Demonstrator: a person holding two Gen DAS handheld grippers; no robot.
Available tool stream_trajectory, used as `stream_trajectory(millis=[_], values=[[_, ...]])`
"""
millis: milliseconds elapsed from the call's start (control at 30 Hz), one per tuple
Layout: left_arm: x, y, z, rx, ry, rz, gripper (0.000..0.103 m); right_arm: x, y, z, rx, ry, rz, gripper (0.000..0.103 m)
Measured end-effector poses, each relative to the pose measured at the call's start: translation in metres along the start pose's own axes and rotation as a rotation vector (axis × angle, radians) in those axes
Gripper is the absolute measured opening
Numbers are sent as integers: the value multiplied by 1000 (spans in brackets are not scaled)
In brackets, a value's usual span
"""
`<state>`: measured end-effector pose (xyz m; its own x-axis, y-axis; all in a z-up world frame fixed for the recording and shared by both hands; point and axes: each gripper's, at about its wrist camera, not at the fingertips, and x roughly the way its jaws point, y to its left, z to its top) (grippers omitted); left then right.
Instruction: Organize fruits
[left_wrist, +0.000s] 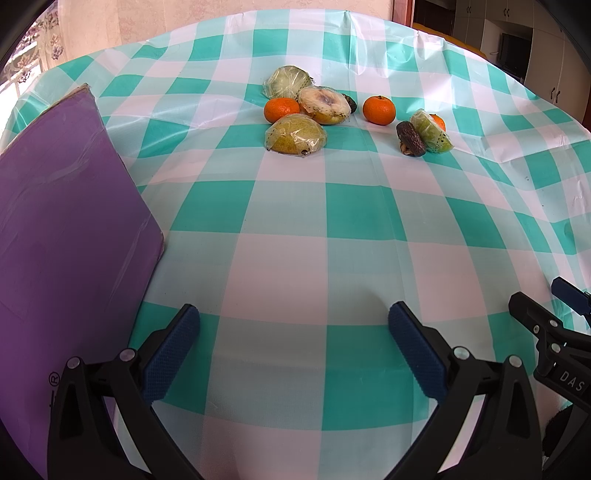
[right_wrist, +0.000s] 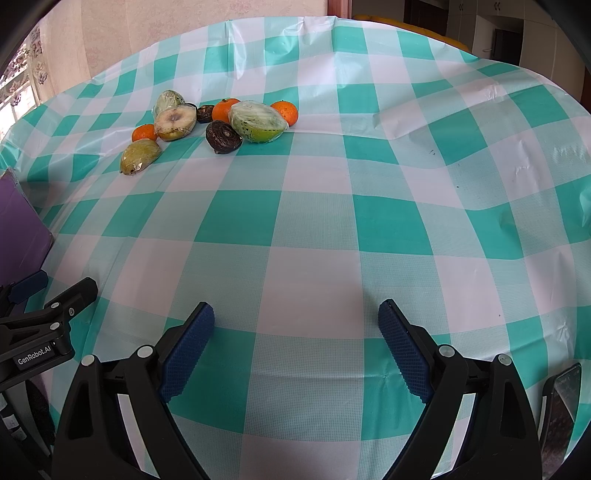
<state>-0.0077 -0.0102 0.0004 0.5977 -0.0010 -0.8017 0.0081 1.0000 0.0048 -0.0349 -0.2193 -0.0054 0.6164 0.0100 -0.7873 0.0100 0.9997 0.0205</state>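
Observation:
Fruits lie in a cluster at the far side of a teal-and-white checked tablecloth (left_wrist: 288, 206). Film-wrapped halves include a pear half (left_wrist: 295, 133), a pale cut half (left_wrist: 324, 105) and a green half (left_wrist: 432, 132). Tangerines (left_wrist: 281, 110) (left_wrist: 379, 109) and a dark wrinkled fruit (left_wrist: 410, 139) lie among them. The right wrist view shows the same cluster: pear half (right_wrist: 139, 156), green half (right_wrist: 258, 122), dark fruit (right_wrist: 223, 137). My left gripper (left_wrist: 293, 334) is open and empty, near the front edge. My right gripper (right_wrist: 295, 328) is open and empty, also far from the fruit.
A purple flat board (left_wrist: 62, 221) lies on the table's left, also at the left edge of the right wrist view (right_wrist: 18, 229). A phone (right_wrist: 561, 410) lies at the near right. The right gripper's tip (left_wrist: 546, 332) shows beside the left one.

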Motion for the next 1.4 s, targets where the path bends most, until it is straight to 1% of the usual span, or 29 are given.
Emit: stream_trajectory(millis=[67, 233, 333, 467, 533, 633, 667, 767, 867, 967, 1100, 1233, 1333, 1400], values=[[0, 1, 0, 0, 1, 0, 102, 0, 0, 0, 1, 0, 1, 88], [4, -3, 7, 7, 31, -3, 102, -1, 1, -1, -6, 0, 1, 87], [12, -7, 17, 1, 39, 1, 102, -2, 5, -2, -23, 7, 3, 87], [24, -12, 34, -7, 46, 5, 102, 1, 9, 4, -63, 39, 34, 87], [31, -12, 44, -14, 46, 6, 102, 7, 10, 12, -74, 53, 45, 87], [40, -10, 58, -32, 47, 5, 102, 20, 6, 29, -44, 49, 38, 87], [43, -9, 64, -40, 42, -8, 101, 24, 4, 36, -26, 39, 55, 87], [52, 0, 80, -83, 25, -36, 101, 40, -10, 62, 95, 9, 143, 87], [60, 11, 93, -147, 5, -52, 101, 58, -14, 90, 181, -15, 186, 87], [65, 18, 103, -190, -13, -71, 101, 76, -11, 115, 224, -26, 221, 85], [69, 16, 114, -180, -37, -62, 101, 96, -1, 141, 263, -39, 265, 85], [76, 11, 124, -159, -32, -66, 101, 108, 5, 156, 299, -52, 260, 84], [84, 9, 132, -154, -20, -64, 101, 113, 10, 161, 286, -56, 233, 77], [89, 9, 137, -159, -15, -66, 99, 113, 11, 161, 283, -60, 239, 74]])
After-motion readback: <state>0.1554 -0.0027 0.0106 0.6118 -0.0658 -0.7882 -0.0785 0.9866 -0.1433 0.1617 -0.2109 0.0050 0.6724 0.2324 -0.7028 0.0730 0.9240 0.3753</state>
